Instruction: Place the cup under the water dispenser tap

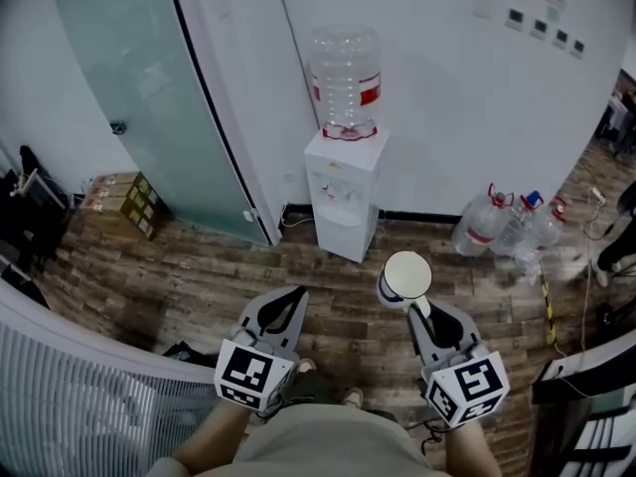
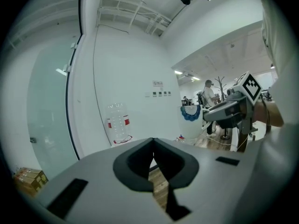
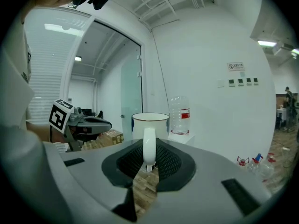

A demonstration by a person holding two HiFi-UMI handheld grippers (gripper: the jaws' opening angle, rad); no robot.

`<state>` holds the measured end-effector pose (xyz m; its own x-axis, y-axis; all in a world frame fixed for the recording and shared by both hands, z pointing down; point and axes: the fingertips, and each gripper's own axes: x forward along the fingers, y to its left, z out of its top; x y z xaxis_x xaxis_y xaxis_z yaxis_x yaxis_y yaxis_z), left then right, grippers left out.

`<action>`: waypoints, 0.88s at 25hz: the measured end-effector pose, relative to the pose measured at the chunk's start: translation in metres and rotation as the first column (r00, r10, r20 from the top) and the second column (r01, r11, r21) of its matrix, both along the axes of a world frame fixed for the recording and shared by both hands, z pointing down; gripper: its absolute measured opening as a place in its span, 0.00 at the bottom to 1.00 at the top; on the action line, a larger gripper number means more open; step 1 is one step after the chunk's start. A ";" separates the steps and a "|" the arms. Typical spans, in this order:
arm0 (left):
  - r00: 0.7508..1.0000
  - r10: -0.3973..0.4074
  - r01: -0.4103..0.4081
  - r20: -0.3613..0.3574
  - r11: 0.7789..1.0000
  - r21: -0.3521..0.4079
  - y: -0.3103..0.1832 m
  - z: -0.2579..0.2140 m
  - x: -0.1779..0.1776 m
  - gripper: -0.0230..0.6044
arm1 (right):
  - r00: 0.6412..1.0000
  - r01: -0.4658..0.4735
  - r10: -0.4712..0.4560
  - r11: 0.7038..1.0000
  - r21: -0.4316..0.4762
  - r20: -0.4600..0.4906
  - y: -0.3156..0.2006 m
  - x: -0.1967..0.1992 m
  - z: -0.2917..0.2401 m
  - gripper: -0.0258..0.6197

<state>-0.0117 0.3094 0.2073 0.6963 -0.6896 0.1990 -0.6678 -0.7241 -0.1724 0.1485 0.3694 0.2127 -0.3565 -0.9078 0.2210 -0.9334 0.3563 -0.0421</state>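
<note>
Up against the white wall (image 1: 447, 117) ahead of me stands the water dispenser (image 1: 343, 192), a white box with a big clear bottle (image 1: 345, 78) turned upside down on top. It is well apart from both my grippers. My right gripper (image 1: 416, 309) has its jaws pressed on the handle of the cup (image 1: 405, 276), one jaw on each side. The cup is white and upright, with its open mouth facing up, and it sticks out just past the jaw tips. It hangs in the air over the wooden floor (image 1: 199, 286), on the near side of the dispenser and a bit to its right, so it is not under the tap yet. In the right gripper view the thin white handle (image 3: 149, 146) stands straight up between the dark pads, and the cup's round rim shows behind it. My left gripper (image 1: 291, 296) holds nothing. Its jaws are together, tips touching, with only a thin slit lower down where the floor peeks through. A glass door (image 1: 149, 97) is to the left of the dispenser, and brown boxes (image 1: 124, 202) lie by it. Some spare water bottles (image 1: 507, 227) sit on the floor to the dispenser's right, near the wall.
</note>
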 end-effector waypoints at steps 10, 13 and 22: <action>0.998 -0.069 0.069 -0.011 0.998 -0.009 -0.031 0.014 -0.005 0.05 | 0.999 0.036 -0.037 0.999 -0.026 -0.006 -0.034 0.001 0.018 0.14; 0.996 -0.083 0.082 -0.014 0.996 -0.026 -0.048 0.021 -0.009 0.05 | 0.999 0.048 -0.049 0.998 -0.038 -0.014 -0.052 -0.003 0.024 0.14; 0.996 -0.091 0.090 -0.021 0.994 -0.058 -0.125 0.034 -0.018 0.05 | 0.998 0.056 -0.058 0.996 -0.064 -0.024 -0.130 -0.012 0.033 0.14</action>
